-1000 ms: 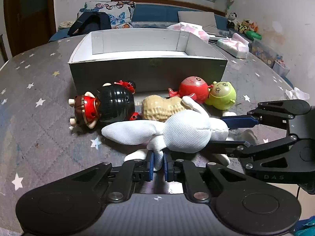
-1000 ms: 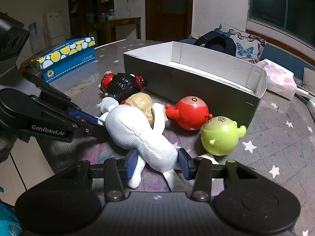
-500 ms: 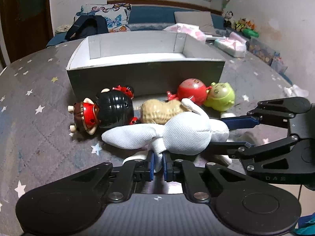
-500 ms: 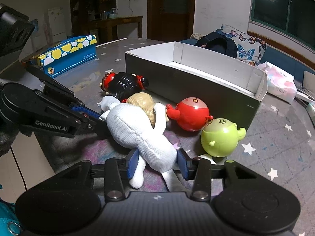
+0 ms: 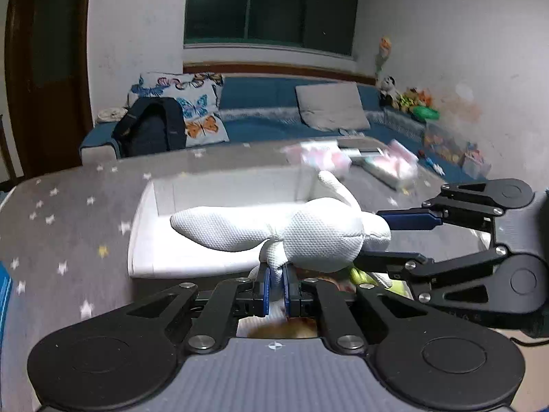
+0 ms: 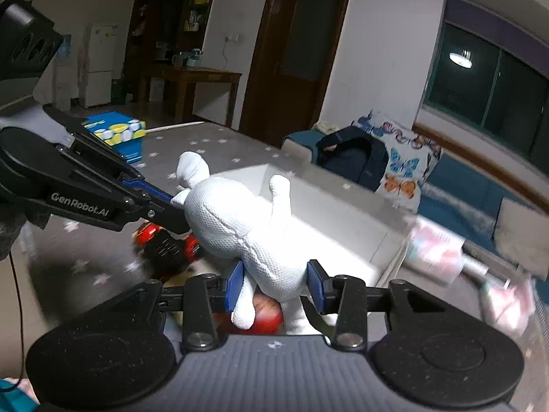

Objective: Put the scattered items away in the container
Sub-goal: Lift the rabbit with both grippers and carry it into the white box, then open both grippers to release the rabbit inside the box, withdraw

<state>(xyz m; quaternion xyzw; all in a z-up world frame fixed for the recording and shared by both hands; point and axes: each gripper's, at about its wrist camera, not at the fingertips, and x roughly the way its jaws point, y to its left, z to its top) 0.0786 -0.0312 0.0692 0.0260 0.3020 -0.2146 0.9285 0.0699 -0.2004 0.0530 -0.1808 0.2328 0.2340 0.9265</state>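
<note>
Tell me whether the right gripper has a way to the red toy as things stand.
Probably not. The right gripper is shut on the white plush toy, which the left gripper also pinches, and the red toy lies below behind the plush.

**Star-patterned table and its load**

The grey table (image 5: 68, 226), dotted with pale stars, carries an open white box (image 5: 144, 240), a blue-and-yellow carton (image 6: 116, 134) near its far edge, blurred pink-and-white packets (image 5: 322, 158), and a black-and-red toy (image 6: 164, 247) beside a red ball toy (image 6: 267, 312).
</note>
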